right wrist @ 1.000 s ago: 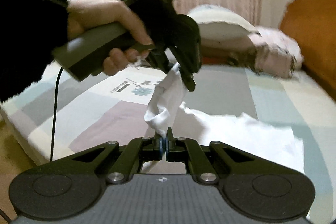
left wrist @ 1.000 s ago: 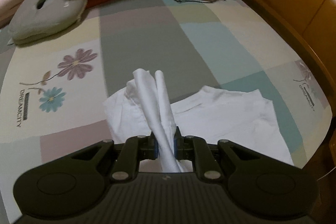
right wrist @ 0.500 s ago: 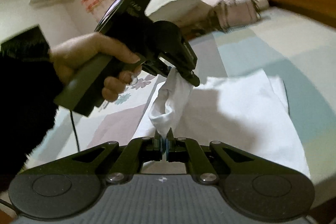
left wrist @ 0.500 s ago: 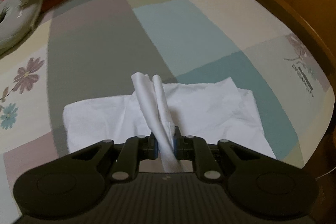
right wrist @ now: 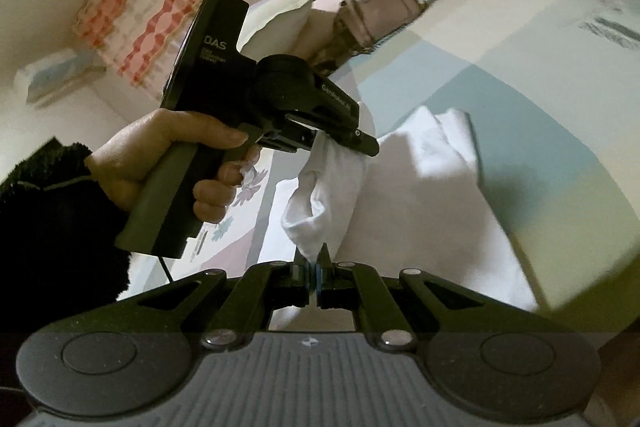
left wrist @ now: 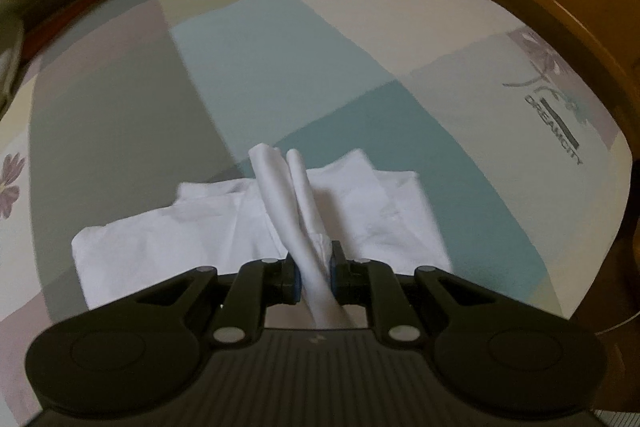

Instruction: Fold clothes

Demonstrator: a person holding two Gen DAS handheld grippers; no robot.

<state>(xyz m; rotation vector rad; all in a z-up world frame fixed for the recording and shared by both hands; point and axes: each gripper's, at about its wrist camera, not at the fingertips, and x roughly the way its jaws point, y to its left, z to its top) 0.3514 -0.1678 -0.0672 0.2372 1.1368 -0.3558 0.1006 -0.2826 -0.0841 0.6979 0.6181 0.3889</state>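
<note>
Two pairs of tongs have hold of one white garment (left wrist: pixel 372 215) on the bed (left wrist: pixel 304 39), and the fold is in mid-carry; the left tongs (left wrist: pixel 314 273) are clamped on a rolled bunch of the cloth that sticks up between their blue pads, pointing steeply down at the bedspread; the right tongs (right wrist: pixel 314 269) are pinched tight on a corner of the same cloth, which loops up from them to the left tongs where a hand (right wrist: pixel 168 155) in a dark sleeve (right wrist: pixel 52 223) grips the handle. The rest of the garment lies spread on the teal and grey squares of the bedspread, close to the near edge of the bed and toward its right-hand side, where the wooden frame (left wrist: pixel 560 7) curves round; a pinkish bag (right wrist: pixel 376 11) and pillows sit well apart at the far end.

To my eye the held edge is being brought over the flat part, so the step in hand is laying one half onto the other; the next move calls for lowering both corners together, level with each other, onto the far edge of the spread cloth, keeping it taut between the two grips so it lands without a ridge; only then should either grip let go.
</note>
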